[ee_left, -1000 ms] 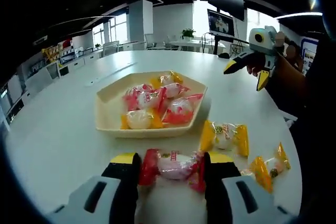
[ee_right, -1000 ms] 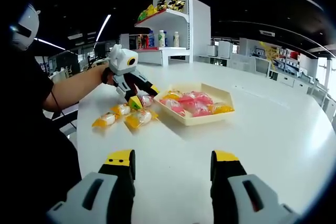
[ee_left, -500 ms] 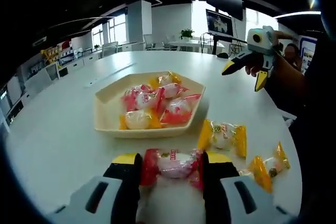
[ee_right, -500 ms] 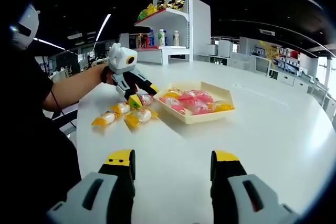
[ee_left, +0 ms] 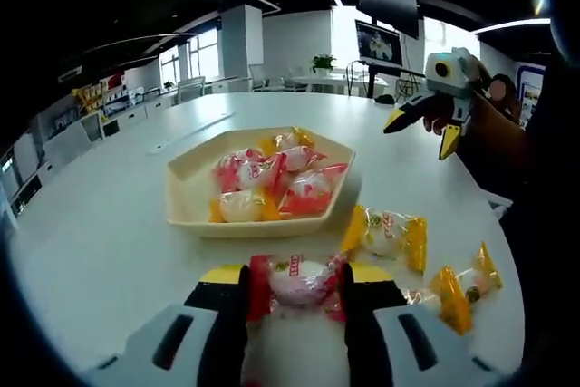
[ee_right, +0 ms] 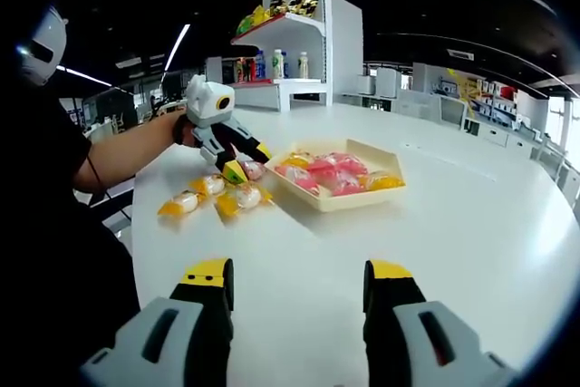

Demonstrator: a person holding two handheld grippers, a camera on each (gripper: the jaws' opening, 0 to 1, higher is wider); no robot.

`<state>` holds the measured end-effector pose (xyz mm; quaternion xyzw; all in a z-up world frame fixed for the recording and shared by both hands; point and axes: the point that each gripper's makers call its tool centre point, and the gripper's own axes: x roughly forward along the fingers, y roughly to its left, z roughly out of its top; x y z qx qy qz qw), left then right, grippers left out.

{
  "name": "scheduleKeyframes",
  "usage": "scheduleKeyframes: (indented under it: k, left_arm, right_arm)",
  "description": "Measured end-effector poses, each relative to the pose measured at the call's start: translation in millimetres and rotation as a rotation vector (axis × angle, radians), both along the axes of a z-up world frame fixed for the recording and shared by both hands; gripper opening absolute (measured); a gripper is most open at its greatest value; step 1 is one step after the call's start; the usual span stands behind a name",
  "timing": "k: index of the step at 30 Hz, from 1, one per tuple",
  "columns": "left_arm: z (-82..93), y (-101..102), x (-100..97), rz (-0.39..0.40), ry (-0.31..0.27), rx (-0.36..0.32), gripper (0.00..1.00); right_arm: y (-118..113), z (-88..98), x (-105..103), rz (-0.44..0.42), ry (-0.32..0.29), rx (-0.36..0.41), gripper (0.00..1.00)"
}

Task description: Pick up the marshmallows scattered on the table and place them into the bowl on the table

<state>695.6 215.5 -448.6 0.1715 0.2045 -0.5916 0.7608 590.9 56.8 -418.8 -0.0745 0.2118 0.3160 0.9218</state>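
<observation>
Since the earlier frame the left gripper (ee_left: 294,301) had narrowed its jaws onto the red sweet (ee_left: 297,280), which lay on the table (ee_left: 91,242) just short of the bowl's (ee_left: 190,215) near edge. The sweet looked light and soft (its wrapper probably slippery), best pinched across its plump middle. The right gripper (ee_right: 296,292) hung over the bare table, jaws wide and empty, well short of the three yellow sweets (ee_left: 388,233).

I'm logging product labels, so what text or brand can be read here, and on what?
None is legible.
Red-wrapped marshmallow held in the left claw: small print on the wrapper, too blurred to read.
Yellow-wrapped marshmallow on the table: printed mark, unreadable.
Shelf bottles: labels too small.
</observation>
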Motion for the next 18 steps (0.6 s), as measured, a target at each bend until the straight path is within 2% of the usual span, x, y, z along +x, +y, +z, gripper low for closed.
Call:
scheduleKeyframes:
  k: [18]
  left_arm:
    - [0.8, 3.1, 5.0, 0.016, -0.012, 0.003, 0.30]
  right_arm:
    - [0.8, -1.0, -0.8, 0.000, 0.003, 0.000, 0.57]
